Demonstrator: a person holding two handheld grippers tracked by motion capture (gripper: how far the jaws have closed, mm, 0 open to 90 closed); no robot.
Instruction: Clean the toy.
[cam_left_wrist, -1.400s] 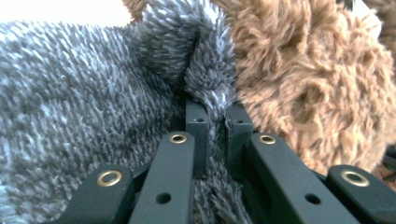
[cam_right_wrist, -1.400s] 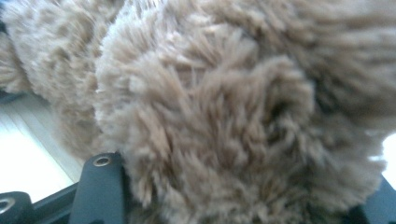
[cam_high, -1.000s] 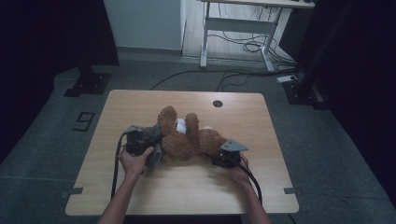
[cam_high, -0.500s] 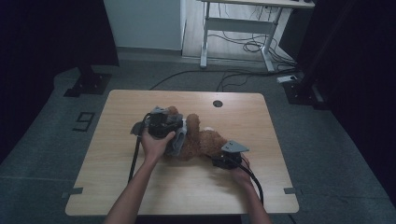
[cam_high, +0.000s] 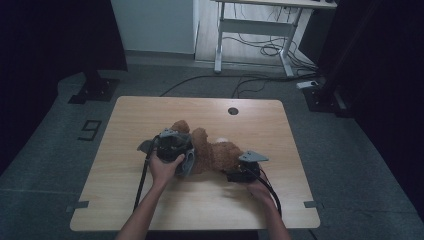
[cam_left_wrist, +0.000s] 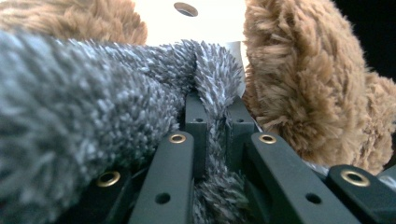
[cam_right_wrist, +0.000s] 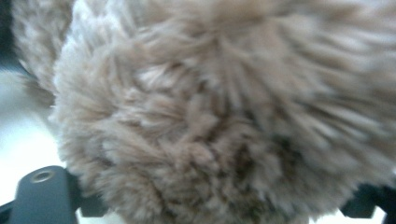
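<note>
A brown teddy bear (cam_high: 220, 152) lies in the middle of the wooden table (cam_high: 145, 115). A grey fuzzy cloth (cam_high: 189, 166) is draped over its left part. My left gripper (cam_high: 172, 146) sits on that side, shut on a fold of the grey cloth (cam_left_wrist: 212, 74). In the left gripper view its jaws meet around the fold, with the bear (cam_left_wrist: 303, 93) just to the right. My right gripper (cam_high: 241, 172) is against the bear's right end. In the right gripper view the bear's fur (cam_right_wrist: 224, 116) fills the space between wide-set jaws, hiding the tips.
A round cable hole (cam_high: 233, 111) sits near the table's far edge. Beyond the table a white desk frame (cam_high: 250, 35) stands over loose cables on the floor. Bare tabletop lies left, right and in front of the bear.
My left gripper moved from the bear's left side rightward onto the bear, then drew slightly back, with the grey cloth following it. The right gripper stayed in place.
</note>
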